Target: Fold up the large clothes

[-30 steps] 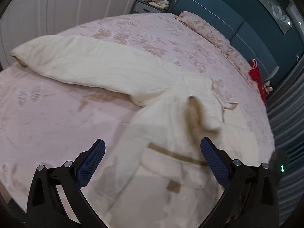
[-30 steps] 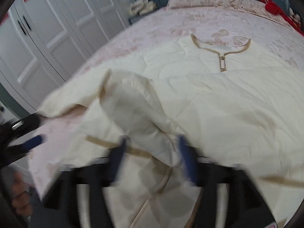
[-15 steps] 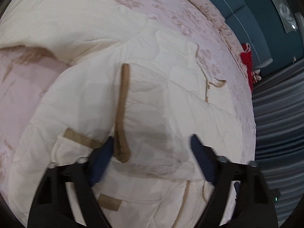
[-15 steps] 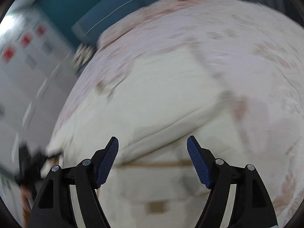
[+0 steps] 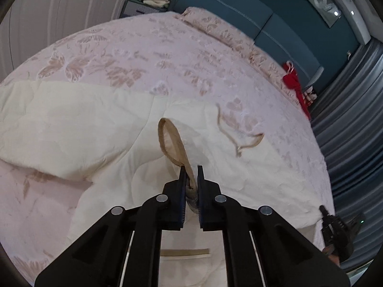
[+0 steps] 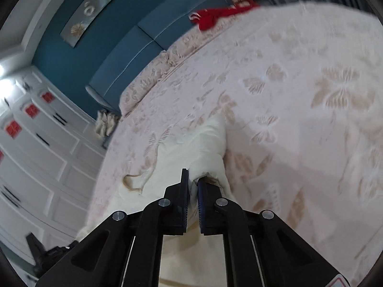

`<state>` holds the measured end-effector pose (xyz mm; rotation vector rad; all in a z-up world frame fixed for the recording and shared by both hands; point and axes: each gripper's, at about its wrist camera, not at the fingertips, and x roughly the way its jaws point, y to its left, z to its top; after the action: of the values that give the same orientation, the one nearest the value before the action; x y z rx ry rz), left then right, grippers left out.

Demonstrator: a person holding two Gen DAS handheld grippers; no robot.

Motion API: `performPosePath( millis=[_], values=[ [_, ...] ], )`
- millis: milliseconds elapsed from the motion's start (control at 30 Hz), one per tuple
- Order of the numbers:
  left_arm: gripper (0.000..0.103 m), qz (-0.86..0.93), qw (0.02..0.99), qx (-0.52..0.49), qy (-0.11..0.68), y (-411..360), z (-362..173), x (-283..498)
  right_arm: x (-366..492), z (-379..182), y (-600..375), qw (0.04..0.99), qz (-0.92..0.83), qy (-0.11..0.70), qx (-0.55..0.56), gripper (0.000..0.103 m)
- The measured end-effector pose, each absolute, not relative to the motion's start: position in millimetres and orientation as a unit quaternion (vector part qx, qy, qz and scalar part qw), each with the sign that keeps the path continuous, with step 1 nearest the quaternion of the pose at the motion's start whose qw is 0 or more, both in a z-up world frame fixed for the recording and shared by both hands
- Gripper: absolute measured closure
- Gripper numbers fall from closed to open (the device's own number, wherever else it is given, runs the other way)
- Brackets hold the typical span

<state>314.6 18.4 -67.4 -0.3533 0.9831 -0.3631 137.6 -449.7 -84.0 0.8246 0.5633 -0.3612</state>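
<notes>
So both grippers have a bite on the garment right now. Left gripper (image 5: 190, 181) is clamped tight on the tan cuff (image 5: 173, 143) of a sleeve, the trim band looping up out of the jaws. Right gripper (image 6: 192, 186) is closing down on a bunched bit of cream fabric, which is clearly between the pads; which part of the garment that is, I can't really tell, maybe the other sleeve end or a corner.

The robe (image 5: 100, 129) itself (cream, quilted, tan trim) is still mostly spread flat on the bed (image 5: 134, 55). One sleeve stretches way out to the left in the left wrist view, the tan neckline (image 5: 239, 136) lies open a bit further up, and a pocket with a tan strip sits under the gripper.

So progress-wise I'd call it early: no neat fold visible yet, just the grab for what looks like a first sleeve fold inward. Left to do: bring the sleeves over the body, then fold the body down.

Far end: pillows, a red cloth (image 5: 295, 86), blue headboard, white wardrobe.
</notes>
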Motion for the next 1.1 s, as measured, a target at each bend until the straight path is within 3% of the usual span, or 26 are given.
performPosePath(
  millis=[133, 233, 667, 733, 767, 900, 1100],
  values=[
    [0.096, -0.138, 0.831, -0.122, 0.525, 7.0, -129.0, 310.4, 143.9, -136.7, -454.0, 0.833, -0.206, 0.343, 0.383, 0.098],
    [0.095, -0.132, 0.833, -0.117, 0.525, 4.1, -153.2, 303.1, 142.5, -154.6, -455.7, 0.826, -0.213, 0.359, 0.379, 0.099],
    [0.093, -0.127, 0.883, -0.050, 0.450, -9.3, -165.2, 281.6, 141.1, -150.3, -444.9, 0.835, -0.237, 0.385, 0.313, 0.097],
    [0.093, -0.132, 0.882, -0.060, 0.448, -6.7, -166.1, 280.9, 122.9, -111.7, -421.3, 0.840, -0.287, 0.368, 0.276, 0.083],
    [0.093, -0.135, 0.883, -0.068, 0.445, -4.6, -166.9, 280.8, 114.9, -88.7, -401.8, 0.852, -0.309, 0.346, 0.243, 0.082],
    [0.093, -0.137, 0.883, -0.079, 0.442, -4.8, -168.2, 279.9, 151.5, -63.3, -320.6, 0.892, -0.179, 0.371, 0.185, 0.084],
    [0.093, -0.136, 0.885, -0.079, 0.439, -5.6, -168.0, 279.0, 222.0, -104.7, -234.2, 0.890, -0.092, 0.424, 0.137, 0.087]
  ],
)
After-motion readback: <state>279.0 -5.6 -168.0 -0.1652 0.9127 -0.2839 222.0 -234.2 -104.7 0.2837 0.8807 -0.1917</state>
